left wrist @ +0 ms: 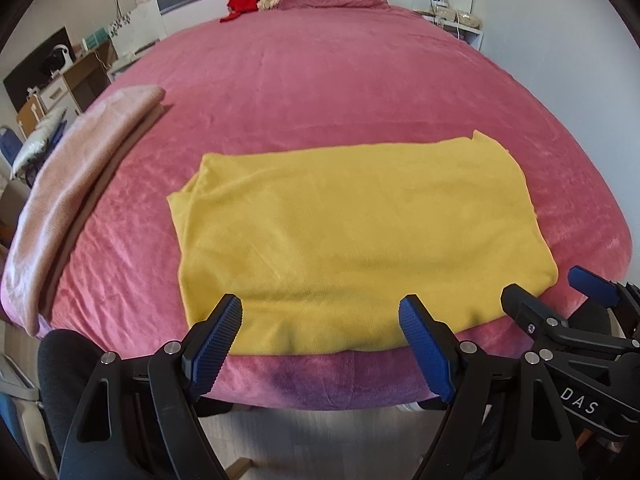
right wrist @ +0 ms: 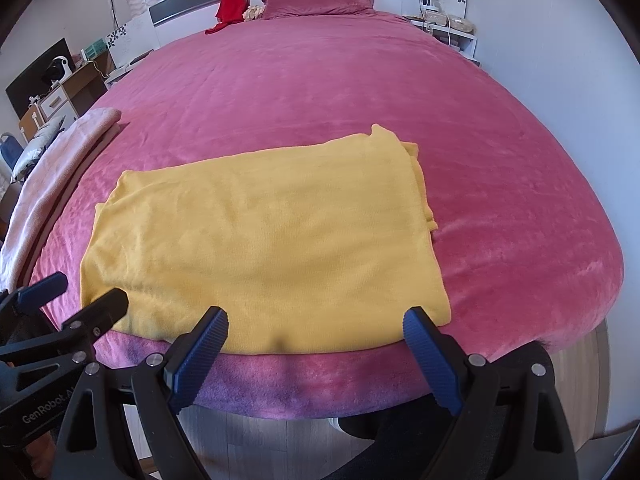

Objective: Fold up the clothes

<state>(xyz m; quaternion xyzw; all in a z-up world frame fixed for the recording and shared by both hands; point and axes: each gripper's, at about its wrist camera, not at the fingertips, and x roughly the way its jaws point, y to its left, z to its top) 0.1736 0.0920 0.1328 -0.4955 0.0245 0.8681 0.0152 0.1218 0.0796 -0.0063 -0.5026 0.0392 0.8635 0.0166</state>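
Fingers first: the left gripper point(left wrist: 320, 344) has its blue ribbed pads spread wide with nothing between them, poised just short of the near hem of the yellow garment point(left wrist: 360, 236). The right gripper point(right wrist: 316, 354) stands the same way, jaws wide apart and empty, its pads framing the same near hem from the other end. Neither pad presses on cloth; both tools hang above the bed's front edge, side by side, each visible at the margin of the other's view.

Beyond the pads, the yellow garment lies flat on the pink bedspread point(left wrist: 320, 80), close to the near edge of the bed. It is already folded into a rough rectangle: doubled layers show along its right-hand side in the right wrist view. Its long axis runs left to right across the bed, parallel to the front edge, with the short sides pointing toward the headboard and toward the grippers.

The step in hand looks like a pause between folds, one fold done and the next not begun. A further fold would likely call for each gripper to close on a near corner, lift both layers together, and carry them over evenly, or to take one short end across to the other.

Further out, a folded pink blanket point(left wrist: 80, 184) lies along the bed's left side, well apart from the garment.
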